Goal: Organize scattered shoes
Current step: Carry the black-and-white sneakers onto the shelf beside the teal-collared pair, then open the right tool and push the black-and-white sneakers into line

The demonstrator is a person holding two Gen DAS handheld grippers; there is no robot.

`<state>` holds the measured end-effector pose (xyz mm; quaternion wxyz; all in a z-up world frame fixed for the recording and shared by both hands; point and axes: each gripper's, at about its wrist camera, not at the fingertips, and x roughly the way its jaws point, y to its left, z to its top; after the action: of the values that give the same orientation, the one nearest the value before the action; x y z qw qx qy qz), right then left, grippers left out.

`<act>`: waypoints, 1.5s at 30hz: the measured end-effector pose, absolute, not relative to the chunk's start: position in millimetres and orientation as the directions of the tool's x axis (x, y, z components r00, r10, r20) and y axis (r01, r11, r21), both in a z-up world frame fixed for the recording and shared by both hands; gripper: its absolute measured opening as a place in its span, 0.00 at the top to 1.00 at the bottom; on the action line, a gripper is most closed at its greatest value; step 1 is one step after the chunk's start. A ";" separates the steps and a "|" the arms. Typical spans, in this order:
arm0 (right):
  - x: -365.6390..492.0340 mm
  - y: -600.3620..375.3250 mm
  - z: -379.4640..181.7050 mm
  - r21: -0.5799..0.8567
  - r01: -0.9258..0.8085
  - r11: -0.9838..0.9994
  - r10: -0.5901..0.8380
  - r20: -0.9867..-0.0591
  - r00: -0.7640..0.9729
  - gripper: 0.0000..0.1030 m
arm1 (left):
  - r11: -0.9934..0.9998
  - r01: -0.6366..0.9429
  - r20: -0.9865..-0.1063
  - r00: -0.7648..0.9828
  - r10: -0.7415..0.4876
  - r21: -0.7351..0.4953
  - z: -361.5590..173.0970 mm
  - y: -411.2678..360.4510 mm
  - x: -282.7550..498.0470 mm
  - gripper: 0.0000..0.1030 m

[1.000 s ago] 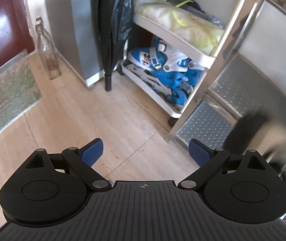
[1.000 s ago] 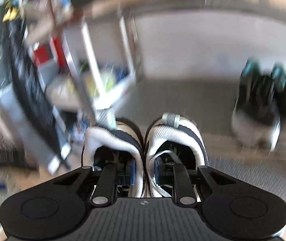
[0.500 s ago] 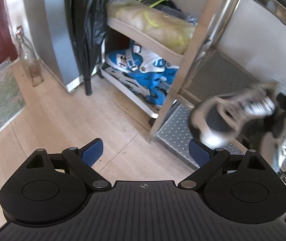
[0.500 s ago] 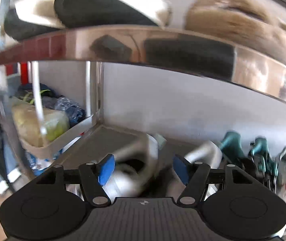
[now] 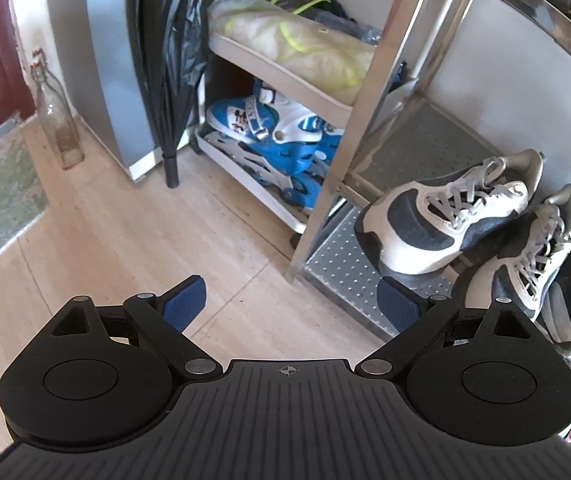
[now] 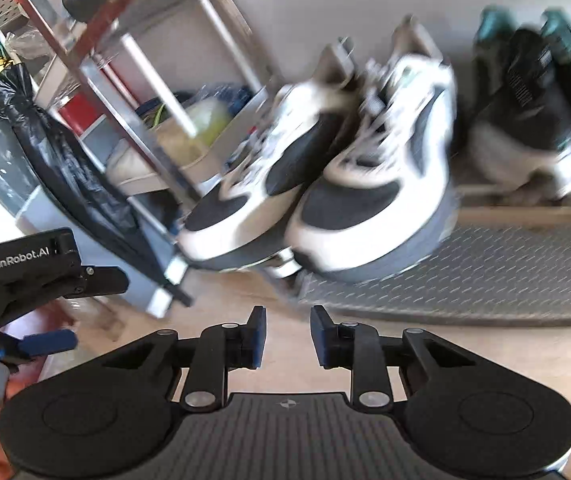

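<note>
On the metal shoe rack (image 5: 417, 156), at the front edge of a perforated shelf, stands a pair of white and dark grey sneakers (image 5: 445, 216) with grey laces. Their toes point outward, toward the tiled floor (image 5: 125, 240), and the two shoes touch each other side by side. The toe of the left one hangs a little over the shelf edge. Just beside them, further right on the same shelf, is a pair of black shoes with teal details (image 6: 525, 100); the right wrist view is blurred, so I cannot tell more about them.

The left gripper (image 5: 291, 300) is spread wide and holds nothing; its blue pads (image 5: 185, 300) hover above the floor, close to the rack corner. The right gripper (image 6: 287, 336) is also empty, with its jaws only a small gap apart, and it is in front of the sneakers, not touching them.

Left of the rack is a white plastic stand with blue inline skates (image 5: 269, 136) on the lower tray. A glass bottle (image 5: 57, 120) stands near the wall, beside a black bag (image 5: 165, 40).
</note>
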<state>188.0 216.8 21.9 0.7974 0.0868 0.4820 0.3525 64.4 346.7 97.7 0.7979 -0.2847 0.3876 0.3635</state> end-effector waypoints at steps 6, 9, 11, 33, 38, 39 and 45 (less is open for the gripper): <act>202.4 234.8 36.1 0.272 -0.454 0.848 0.478 -0.764 0.434 0.90 | 0.578 -0.796 -0.831 0.438 0.343 -0.181 96.2 347.7 66.1 0.07; 202.4 241.9 40.6 0.092 -0.496 0.863 0.386 -0.753 0.533 0.99 | 0.585 -0.790 -0.830 0.443 0.338 -0.184 97.1 346.9 66.4 0.07; 209.0 240.8 35.5 0.067 -0.484 0.872 0.354 -0.770 0.531 1.00 | 0.587 -0.788 -0.831 0.445 0.334 -0.186 96.9 346.8 66.5 0.07; 175.5 277.2 -13.6 0.727 -0.320 0.608 0.787 -0.604 0.123 0.83 | 0.494 -0.851 -0.816 0.408 0.410 -0.177 98.0 373.3 38.0 0.07; 179.8 265.3 6.9 0.580 -0.333 0.743 0.667 -0.677 0.311 0.90 | 0.502 -0.845 -0.827 0.408 0.386 -0.183 94.6 375.9 37.9 0.07; 182.5 261.6 9.4 0.535 -0.343 0.772 0.634 -0.685 0.358 0.90 | 0.505 -0.843 -0.827 0.411 0.383 -0.185 94.7 375.4 38.4 0.07; 192.6 250.9 12.6 0.338 -0.389 0.857 0.498 -0.735 0.459 0.81 | 0.544 -0.819 -0.833 0.422 0.358 -0.181 93.0 367.2 46.1 0.07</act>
<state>192.6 250.9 12.6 0.8520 0.0610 0.4502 0.2602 46.1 367.2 93.0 0.7888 -0.2980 0.3869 0.3732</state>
